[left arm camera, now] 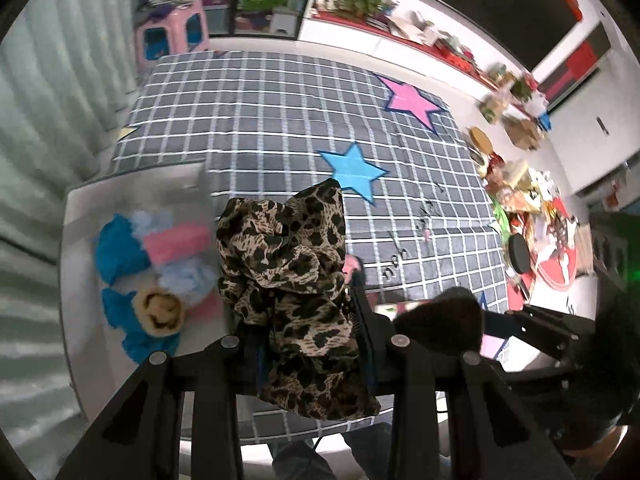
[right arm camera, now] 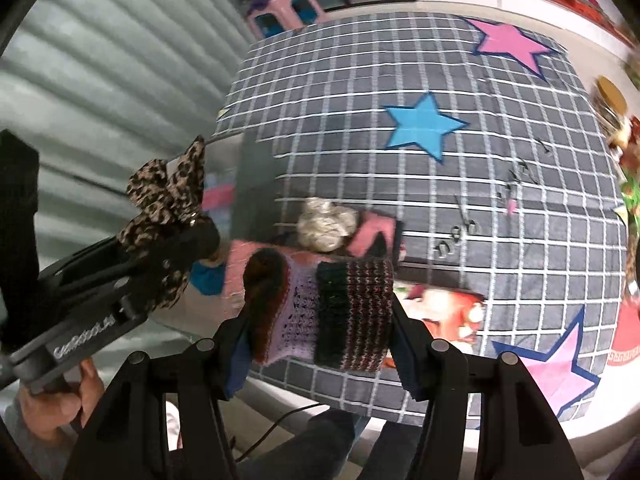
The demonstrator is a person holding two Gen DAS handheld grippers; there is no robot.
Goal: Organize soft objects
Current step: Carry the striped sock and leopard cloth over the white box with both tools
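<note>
My left gripper [left arm camera: 308, 344] is pinching a leopard-print scrunchie [left arm camera: 288, 280], the fabric bunched up between the jaws and spilling out above and below them. Just left of that claw sits a white bin [left arm camera: 80, 240] holding blue, pink and pale fluffy pieces and a tan smiley plush [left arm camera: 159, 311]. My right gripper [right arm camera: 320, 344] is clamped on a knitted band [right arm camera: 320, 312] striped lilac, black and maroon, which fills the gap between its fingers. Beyond its tips lie a silvery scrunchie [right arm camera: 326, 225] and pink items on a grey checked mat [right arm camera: 500, 240] with stars. To its left I see the left claw carrying the leopard piece.
</note>
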